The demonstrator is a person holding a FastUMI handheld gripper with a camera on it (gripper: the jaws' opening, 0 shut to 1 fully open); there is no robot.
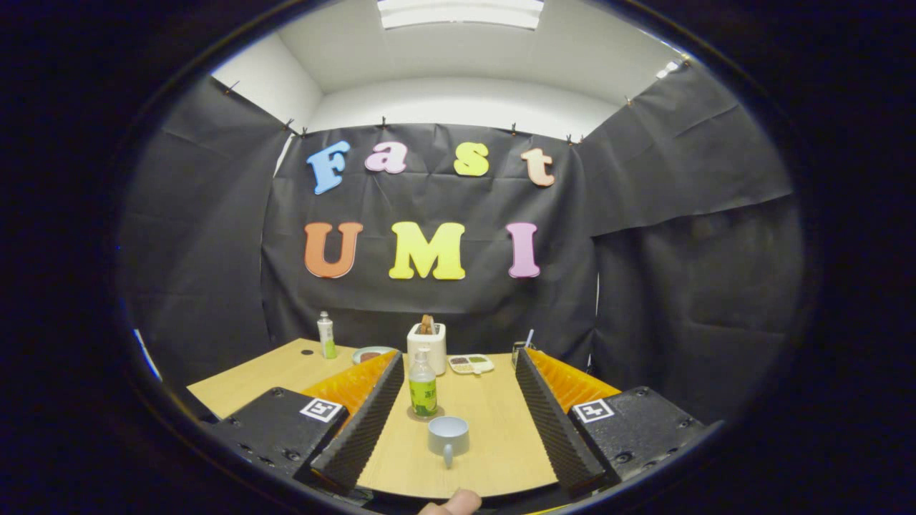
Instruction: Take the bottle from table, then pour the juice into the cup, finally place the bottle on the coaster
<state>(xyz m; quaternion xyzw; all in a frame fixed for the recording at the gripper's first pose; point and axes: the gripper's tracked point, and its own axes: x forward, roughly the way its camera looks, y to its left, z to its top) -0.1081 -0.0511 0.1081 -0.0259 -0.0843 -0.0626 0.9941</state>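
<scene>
Wooden table [494, 458], gripper [458, 400] wide open — holding nothing

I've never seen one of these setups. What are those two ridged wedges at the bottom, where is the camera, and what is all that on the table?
The wedges are the two fingers of a hand-held gripper; a person carries it, and the fingertip at the near edge is theirs. The camera rides on the gripper and looks forward along the fingers. They stand wide open and hold nothing.

Between them on the wooden table stands a green-labelled bottle on a round coaster, with a grey cup just in front, handle toward the camera. Beyond are a white toaster holding bread, a small plate, a compartment tray and a second bottle off to the left.
</scene>
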